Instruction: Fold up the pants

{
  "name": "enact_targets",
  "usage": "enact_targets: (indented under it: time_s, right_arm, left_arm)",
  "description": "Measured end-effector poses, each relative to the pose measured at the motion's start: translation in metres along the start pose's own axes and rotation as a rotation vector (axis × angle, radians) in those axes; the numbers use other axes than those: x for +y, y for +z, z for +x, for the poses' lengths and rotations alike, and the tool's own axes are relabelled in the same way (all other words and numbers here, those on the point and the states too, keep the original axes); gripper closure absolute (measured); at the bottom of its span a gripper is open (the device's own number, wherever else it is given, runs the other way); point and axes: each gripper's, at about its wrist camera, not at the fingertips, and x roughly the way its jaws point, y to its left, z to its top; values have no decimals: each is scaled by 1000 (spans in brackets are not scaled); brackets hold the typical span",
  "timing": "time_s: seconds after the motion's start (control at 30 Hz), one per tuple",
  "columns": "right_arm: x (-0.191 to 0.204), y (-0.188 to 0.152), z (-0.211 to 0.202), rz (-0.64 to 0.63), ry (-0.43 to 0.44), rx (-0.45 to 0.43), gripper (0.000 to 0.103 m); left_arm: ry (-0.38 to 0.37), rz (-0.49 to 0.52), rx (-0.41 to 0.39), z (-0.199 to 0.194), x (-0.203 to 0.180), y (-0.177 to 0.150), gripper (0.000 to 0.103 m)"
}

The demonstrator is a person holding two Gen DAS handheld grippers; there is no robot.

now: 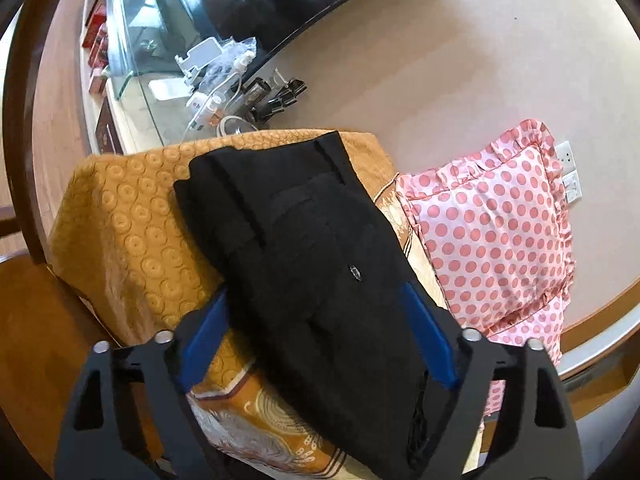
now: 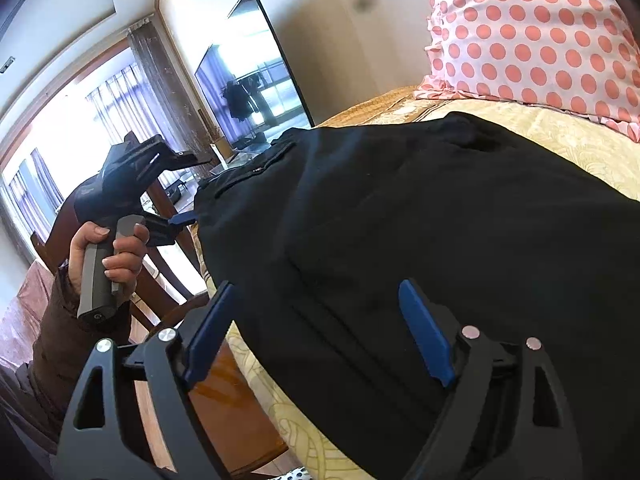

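While both grippers gape open, the pants (image 1: 304, 264) lie lengthwise ahead, right gripper (image 2: 320, 328) nearer than left gripper (image 1: 316, 332).

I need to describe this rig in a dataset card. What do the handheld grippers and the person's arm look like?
Each gripper, the left gripper and the right gripper, has black cut-out linkage arms with silver pivot pins and flat blue finger pads. The left unit has a grey handle, gripped by a bare hand in a brown sleeve.

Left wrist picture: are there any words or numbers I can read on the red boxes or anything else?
No text can be read.
Red boxes on the shelf: print too blurred.
Pants: small metal button, no legible mark.
Polka-dot pillow: dots only.
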Motion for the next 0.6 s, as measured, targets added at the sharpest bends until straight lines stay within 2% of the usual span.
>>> enact_targets:
  time_s: [0.1,0.2,0.37,0.4,0.47,0.53,0.6]
  right_arm:
    - [0,-1,-1,3,3,-5,20]
    - [1,-2,-4,0,2,-3,20]
    - [-1,-8,-15,1,-2,-11,20]
    - [-2,-10,-19,6,0,-15,20]
    - [-4,-13,-30,14,7,-26,20]
    - [-6,-18,-43,17,5,-39,20]
    - [-11,-25,-60,25,-5,-58,20]
  left_arm:
    - [-83,-46,49,7,1,-2,26]
    - [-70,-49,23,13,2,-1,29]
    - [-34,-140,-41,10,10,9,34]
    - [13,-119,-68,10,8,12,38]
    - [85,-78,-82,16,2,14,64]
    - [152,-14,-88,23,-6,15,86]
    - [199,64,-104,26,-19,14,90]
